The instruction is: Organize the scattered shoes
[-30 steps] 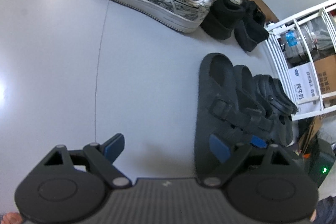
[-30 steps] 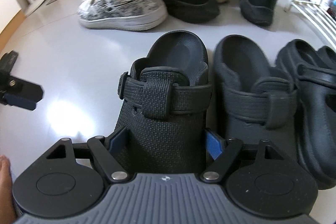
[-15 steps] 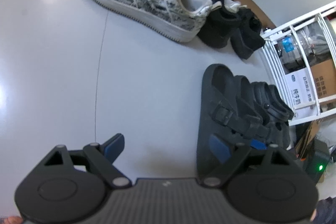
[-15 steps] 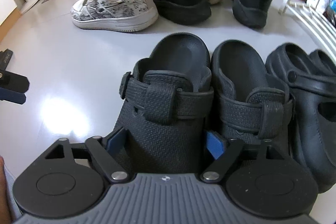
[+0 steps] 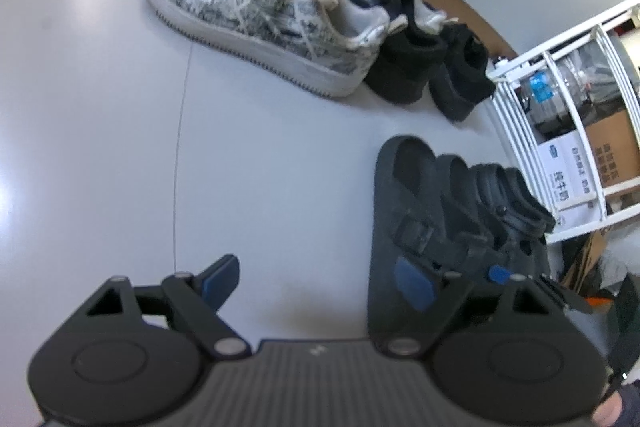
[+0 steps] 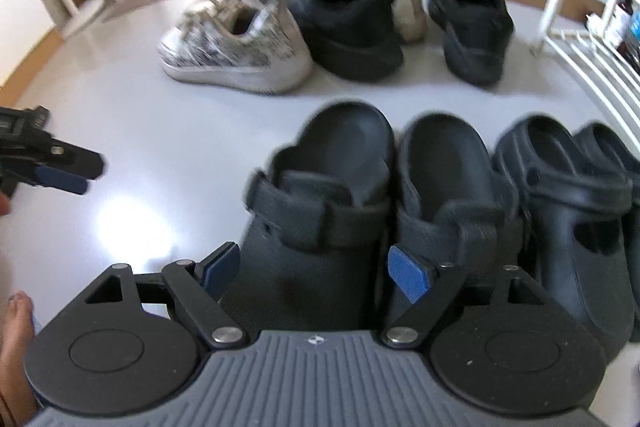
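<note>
Your right gripper [image 6: 314,269] stands jaws apart astride the strapped black sandal [image 6: 316,211], while your left gripper [image 5: 316,281], jaws just narrowed yet apart and empty, hovers over glossy grey floor [image 5: 100,107] near a white rack [image 5: 560,115].

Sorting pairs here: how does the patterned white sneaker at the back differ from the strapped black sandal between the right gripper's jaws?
The patterned sneaker is white and grey, closed and laced; the strapped sandal is plain black, open-heeled, with a strap. The sneaker lies angled; the sandal sits in line beside its mate. Both rest upright on the floor.
</note>
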### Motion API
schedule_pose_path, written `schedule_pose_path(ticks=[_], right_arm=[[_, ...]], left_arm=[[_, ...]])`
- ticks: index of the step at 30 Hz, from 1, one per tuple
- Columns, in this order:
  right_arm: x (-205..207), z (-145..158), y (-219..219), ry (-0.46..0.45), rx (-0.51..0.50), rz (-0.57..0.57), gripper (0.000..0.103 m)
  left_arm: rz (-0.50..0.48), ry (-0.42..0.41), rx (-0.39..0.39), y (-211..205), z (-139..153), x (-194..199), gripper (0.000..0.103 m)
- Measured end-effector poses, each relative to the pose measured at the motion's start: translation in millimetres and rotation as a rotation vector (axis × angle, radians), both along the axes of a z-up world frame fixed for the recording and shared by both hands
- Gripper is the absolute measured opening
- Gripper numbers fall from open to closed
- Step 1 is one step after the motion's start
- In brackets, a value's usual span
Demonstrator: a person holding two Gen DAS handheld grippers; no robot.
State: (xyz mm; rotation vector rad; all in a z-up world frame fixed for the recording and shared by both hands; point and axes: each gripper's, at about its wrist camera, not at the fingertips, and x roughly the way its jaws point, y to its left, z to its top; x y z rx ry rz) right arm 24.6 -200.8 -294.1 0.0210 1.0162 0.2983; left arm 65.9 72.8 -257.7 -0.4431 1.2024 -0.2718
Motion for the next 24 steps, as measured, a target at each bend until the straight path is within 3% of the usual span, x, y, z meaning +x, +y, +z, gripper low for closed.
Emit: schedule_pose_path(ticks=[6,15,24], right_arm=[[-2.7,0.4,8.6,-0.014,0.040,0.107,0.081],[-1.6,-7.6,0.0,0.020,0.077,0.120,0.081],[-10.4,-11.4,-0.8,0.033,0.088,0.152,0.081]], left_arm=[[0.028,-0.065,0.007,8.0,16.5,19.0,0.085],[0.035,-0.184,0.015,1.5,42.3,67.4,0.085],[0.040,-0.322,0.171,2.9,56.7,107.1,0.084]])
